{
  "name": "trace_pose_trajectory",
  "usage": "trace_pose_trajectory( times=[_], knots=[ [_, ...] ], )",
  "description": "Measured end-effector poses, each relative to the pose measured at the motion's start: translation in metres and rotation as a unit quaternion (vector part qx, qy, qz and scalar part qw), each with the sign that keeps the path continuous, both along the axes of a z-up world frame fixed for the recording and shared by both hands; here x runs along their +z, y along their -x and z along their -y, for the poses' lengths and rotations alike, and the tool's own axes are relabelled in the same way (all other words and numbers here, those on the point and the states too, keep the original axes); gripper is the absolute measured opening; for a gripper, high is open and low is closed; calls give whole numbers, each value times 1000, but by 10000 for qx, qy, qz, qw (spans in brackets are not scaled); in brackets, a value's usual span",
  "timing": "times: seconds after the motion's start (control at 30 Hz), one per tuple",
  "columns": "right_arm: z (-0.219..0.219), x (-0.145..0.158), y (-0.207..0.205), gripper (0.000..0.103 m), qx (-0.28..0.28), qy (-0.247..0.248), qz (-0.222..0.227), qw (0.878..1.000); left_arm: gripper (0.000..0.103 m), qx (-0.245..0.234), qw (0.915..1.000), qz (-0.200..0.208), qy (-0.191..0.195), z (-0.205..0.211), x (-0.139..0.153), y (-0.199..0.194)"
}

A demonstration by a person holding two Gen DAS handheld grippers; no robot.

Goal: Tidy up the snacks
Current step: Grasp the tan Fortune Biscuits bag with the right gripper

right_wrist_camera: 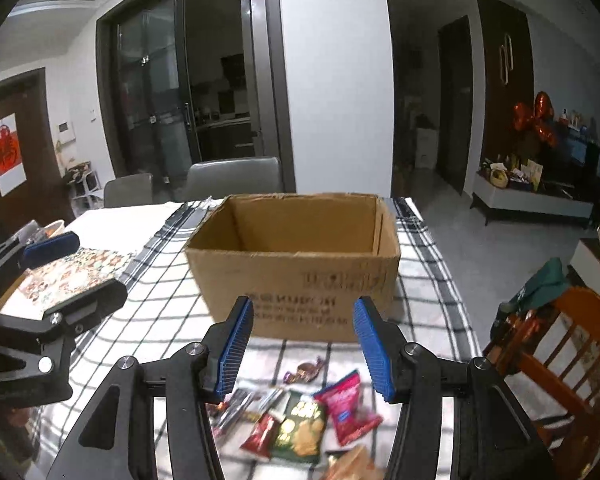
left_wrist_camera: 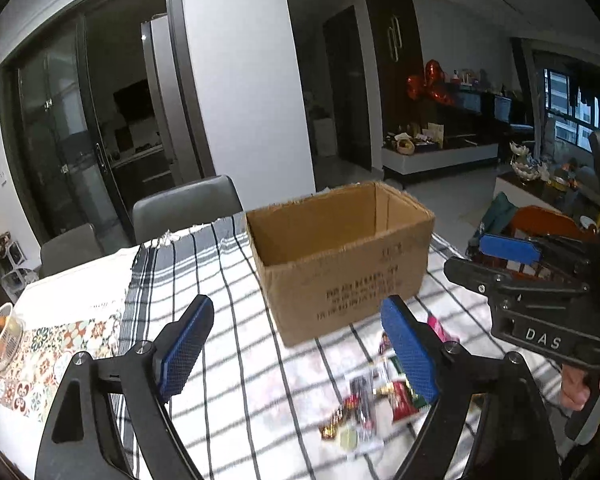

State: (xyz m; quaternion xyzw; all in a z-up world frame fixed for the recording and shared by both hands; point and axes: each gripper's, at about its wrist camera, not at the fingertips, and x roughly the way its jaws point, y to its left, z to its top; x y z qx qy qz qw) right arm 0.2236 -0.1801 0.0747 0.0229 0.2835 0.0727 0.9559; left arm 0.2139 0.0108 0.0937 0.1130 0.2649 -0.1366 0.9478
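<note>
An open, empty-looking cardboard box [left_wrist_camera: 340, 256] stands on the checked tablecloth; it also shows in the right wrist view [right_wrist_camera: 296, 264]. Several small snack packets [right_wrist_camera: 300, 416] lie on the cloth in front of the box, among them a green packet [right_wrist_camera: 300, 426], a pink-red packet [right_wrist_camera: 346, 404] and a wrapped candy [right_wrist_camera: 304, 370]. The packets also show in the left wrist view [left_wrist_camera: 372, 404]. My left gripper [left_wrist_camera: 296, 356] is open and empty, above the cloth left of the snacks. My right gripper [right_wrist_camera: 304, 352] is open and empty, above the snacks. Each gripper shows in the other's view.
A patterned mat [right_wrist_camera: 72, 276] and a cup of snacks [left_wrist_camera: 0, 336] sit at the table's left. Grey chairs [right_wrist_camera: 232, 178] stand behind the table. A wooden chair [right_wrist_camera: 572, 344] with green cloth stands at the right edge.
</note>
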Motion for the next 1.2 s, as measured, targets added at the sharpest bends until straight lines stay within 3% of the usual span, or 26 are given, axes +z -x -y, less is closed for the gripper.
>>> trace_pose_trajectory(
  times=[0.33, 0.6, 1.0, 1.2],
  knots=[
    [3, -28, 53, 53, -161, 241, -21, 9996, 84, -25, 9999, -120, -6, 5, -30, 51],
    [16, -64, 82, 53, 163, 519, -390, 9978, 84, -278, 9990, -244, -250, 33, -63, 83],
    [47, -100, 89, 53, 766, 687, -747, 9919, 84, -497, 9973, -74, -537, 88, -92, 109],
    [64, -114, 71, 54, 949, 571, -1061, 9882, 84, -334, 9976, -551, -239, 102, -106, 89]
  ],
)
